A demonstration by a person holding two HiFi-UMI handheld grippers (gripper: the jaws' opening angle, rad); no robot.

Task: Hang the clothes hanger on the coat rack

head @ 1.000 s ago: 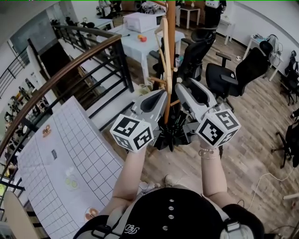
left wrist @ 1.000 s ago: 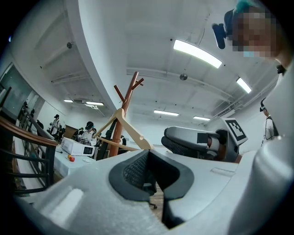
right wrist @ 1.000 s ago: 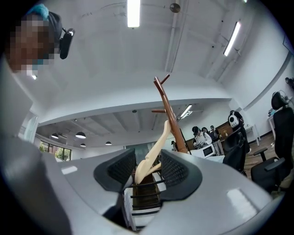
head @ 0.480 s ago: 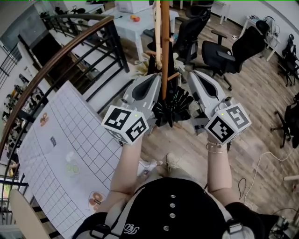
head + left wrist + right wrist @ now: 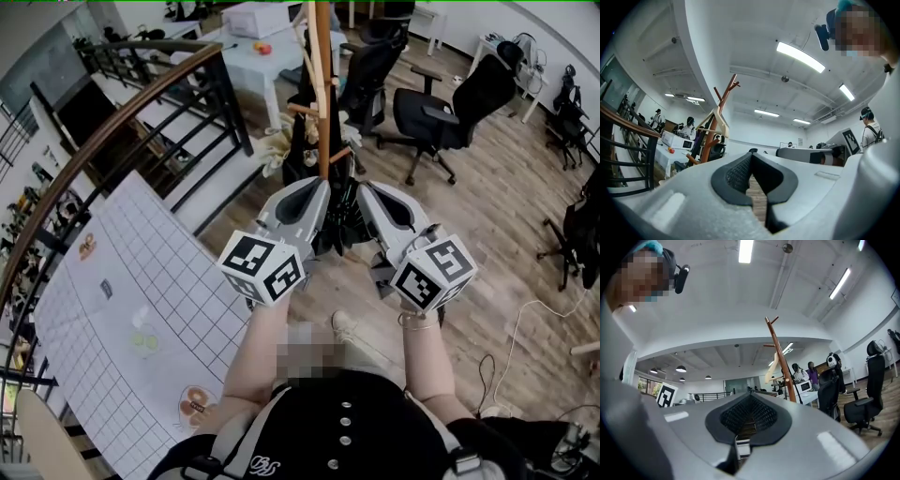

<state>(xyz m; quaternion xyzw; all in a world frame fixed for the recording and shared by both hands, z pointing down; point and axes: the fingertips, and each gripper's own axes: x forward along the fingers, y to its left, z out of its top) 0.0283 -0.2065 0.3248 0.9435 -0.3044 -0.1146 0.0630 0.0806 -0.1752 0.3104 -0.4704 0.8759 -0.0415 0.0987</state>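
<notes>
Brown coat rack, cream clothes hanger

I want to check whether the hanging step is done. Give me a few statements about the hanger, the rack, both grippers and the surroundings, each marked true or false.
1. The pale wooden clothes hanger hangs on the tall brown wooden coat rack. True.
2. The right gripper grips the hanger. False: its jaws are together with nothing between them.
3. The left gripper has its jaws spread wide. False: they are together and empty.
4. A black office chair stands on the wooden floor on the right gripper's side of the rack. True.
5. The white gridded sheet lies on the right gripper's side. False: it lies on the left gripper's side.
</notes>
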